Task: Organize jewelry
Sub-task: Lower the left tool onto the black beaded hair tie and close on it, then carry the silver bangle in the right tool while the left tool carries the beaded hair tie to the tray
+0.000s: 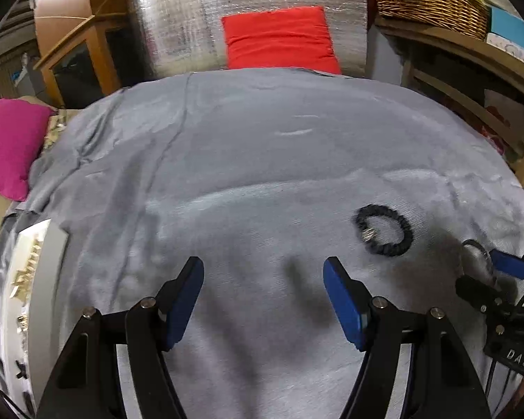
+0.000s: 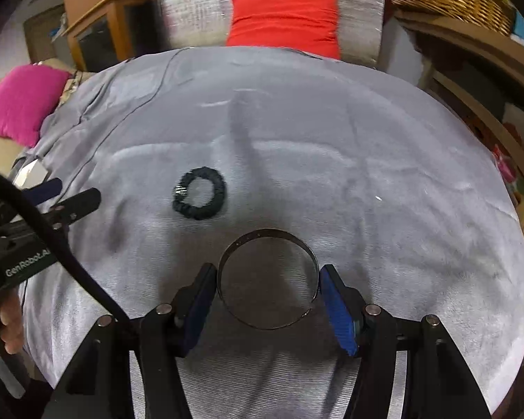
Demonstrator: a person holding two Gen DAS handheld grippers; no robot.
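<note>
A: The right gripper [image 2: 267,284] is pinching the metal bangle [image 2: 267,279] across its width, one pad on each side of the ring, and the bangle is hanging just above the grey blanket [image 2: 401,174].

B: So the grip is the worry?

A: I'm thinking so. A thin, smooth hoop held at two opposite points is likely wanting to pivot or squirt out if the hand is tilting or easing its squeeze. If it drops, it is probably rolling off across the blanket.

B: And the left gripper [image 1: 263,300]?

A: It is standing wide open with nothing between its pads, hovering over bare blanket to the left of the bangle. The black braided bracelet [image 1: 383,230] is lying flat beyond the bangle, toward the left.

B: Where is the bangle meant to go?

A: I'm guessing the jewelry tray [image 1: 35,279], far to the left of the bangle. Carrying across, the right gripper is risking a clip on the left one or snagging the bracelet.
</note>
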